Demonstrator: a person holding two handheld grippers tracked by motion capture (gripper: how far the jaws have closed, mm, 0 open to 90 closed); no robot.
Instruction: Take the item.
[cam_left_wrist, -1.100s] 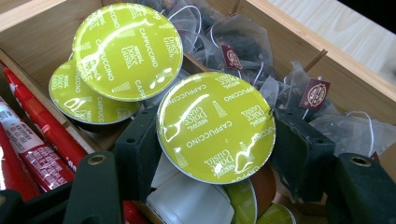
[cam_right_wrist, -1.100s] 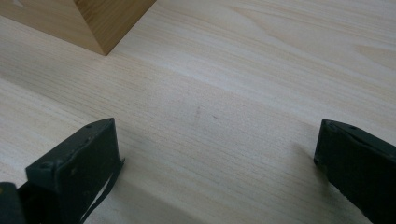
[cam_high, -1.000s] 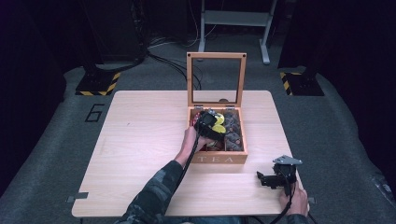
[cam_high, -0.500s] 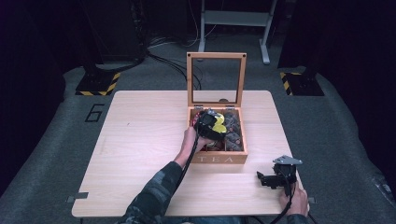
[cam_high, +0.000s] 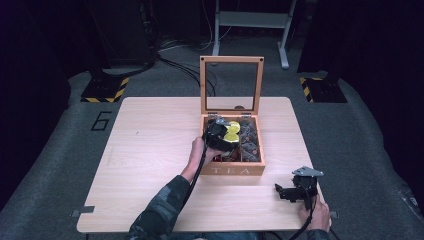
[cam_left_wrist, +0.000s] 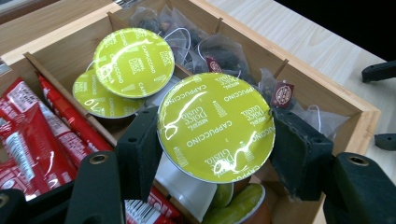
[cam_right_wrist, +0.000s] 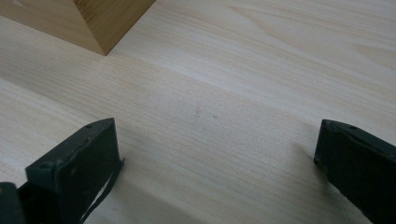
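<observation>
Pale wood table (cam_high: 150, 150), dark room; left tongs (cam_left_wrist: 215, 140) gripping capsule (cam_left_wrist: 215, 127), right tongs (cam_right_wrist: 217, 158) agape.

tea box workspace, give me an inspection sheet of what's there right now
surface: light wood table, bare apart from the box and the resting claw
job's things: open wooden tea box, lid upright; green-lidded cappuccino capsule clamped by its rim, tilted above the box; two more capsules in a compartment; red sachets; tea bags
clutter: nothing seen
grippers: left claw shut on the capsule; right claw open, low over the table near the front right corner
cables: one trails from each claw toward the person; more lie on the floor behind the table
surroundings: grey floor, white metal stand, yellow-black striped bases
</observation>
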